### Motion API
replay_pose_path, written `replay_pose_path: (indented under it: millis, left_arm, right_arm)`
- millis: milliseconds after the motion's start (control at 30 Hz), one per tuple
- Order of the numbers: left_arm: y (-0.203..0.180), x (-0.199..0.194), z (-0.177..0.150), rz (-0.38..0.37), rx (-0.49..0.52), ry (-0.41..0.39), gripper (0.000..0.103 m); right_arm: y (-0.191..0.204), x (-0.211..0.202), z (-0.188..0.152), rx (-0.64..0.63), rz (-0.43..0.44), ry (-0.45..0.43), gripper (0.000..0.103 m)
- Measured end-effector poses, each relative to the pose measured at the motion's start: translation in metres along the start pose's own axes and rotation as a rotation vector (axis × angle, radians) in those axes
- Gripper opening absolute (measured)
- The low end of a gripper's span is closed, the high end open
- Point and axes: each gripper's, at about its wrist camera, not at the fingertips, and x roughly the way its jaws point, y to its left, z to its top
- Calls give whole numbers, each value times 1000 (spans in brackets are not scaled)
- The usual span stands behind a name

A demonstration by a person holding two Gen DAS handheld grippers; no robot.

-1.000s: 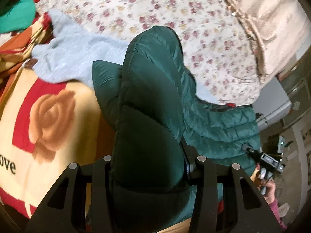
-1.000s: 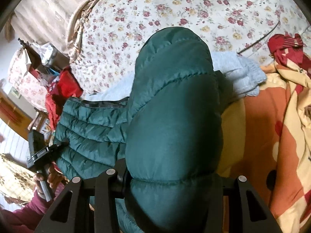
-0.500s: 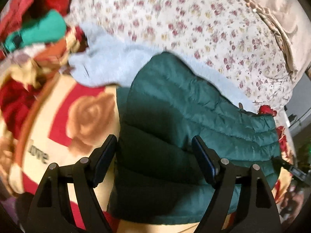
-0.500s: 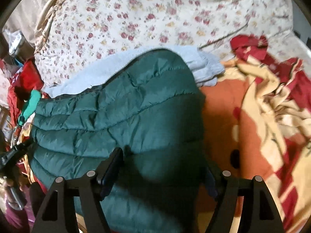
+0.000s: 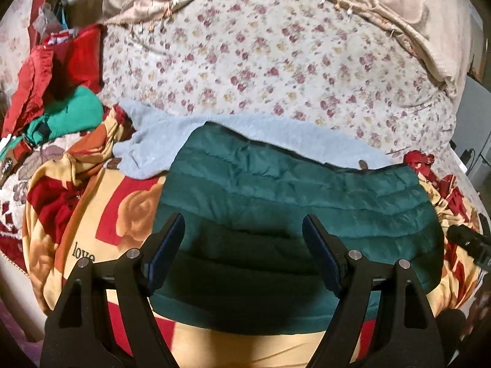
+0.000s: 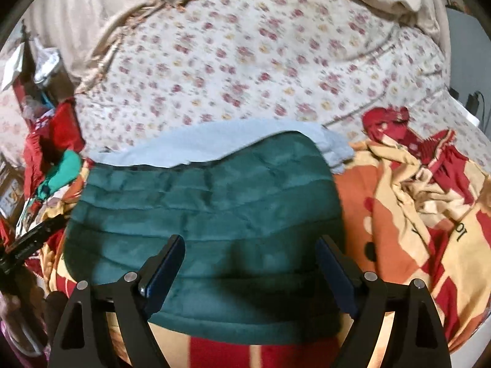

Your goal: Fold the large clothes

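Observation:
A dark green quilted puffer jacket lies folded flat on the rose-patterned blanket; it also shows in the right wrist view. A pale blue fleece garment lies under its far edge, also seen in the right wrist view. My left gripper is open and empty, raised over the jacket's near left part. My right gripper is open and empty, raised over the jacket's near right part.
A floral bedsheet covers the bed behind. Red and teal clothes are piled at the left. Crumpled red-and-yellow blanket folds lie to the right. The other gripper shows at the right edge.
Both grippers held the folded-over jacket a second ago, laid it down, opened and let go. Both have since drawn back and up from the jacket.

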Motion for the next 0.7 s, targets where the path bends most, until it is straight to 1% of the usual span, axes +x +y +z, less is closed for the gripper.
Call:
replay_pose_path:
  millis: [200,267,367,400,467,567,700]
  left_arm:
    - [-15,-21,-5,14,22,-75,79]
    - [-18,-27,-6,29,30,-100,79]
    - [-20,-33,-8,40,37,-117,79]
    - [-20,-36,-10,43,37,-121,79]
    - [-21,-38,-12,45,40,-126,79]
    - [-23,-45,-15,54,50,-145,79]
    - [-26,-52,-18,54,52,-163,79]
  right_arm:
    - [45,-2,-8,-76,26,-46,85]
    - [56,-2,-10,-90,25,-54,85]
    - [66,-6,-12,-91,36,-69,86]
    - [69,-7,-12,-87,42,-75,87]
    - [73,-11,-14,-80,48,-89,98]
    - [80,-19,-16,-93,38,-119,99]
    - [89,-25,-18,-126,15,-134,99]
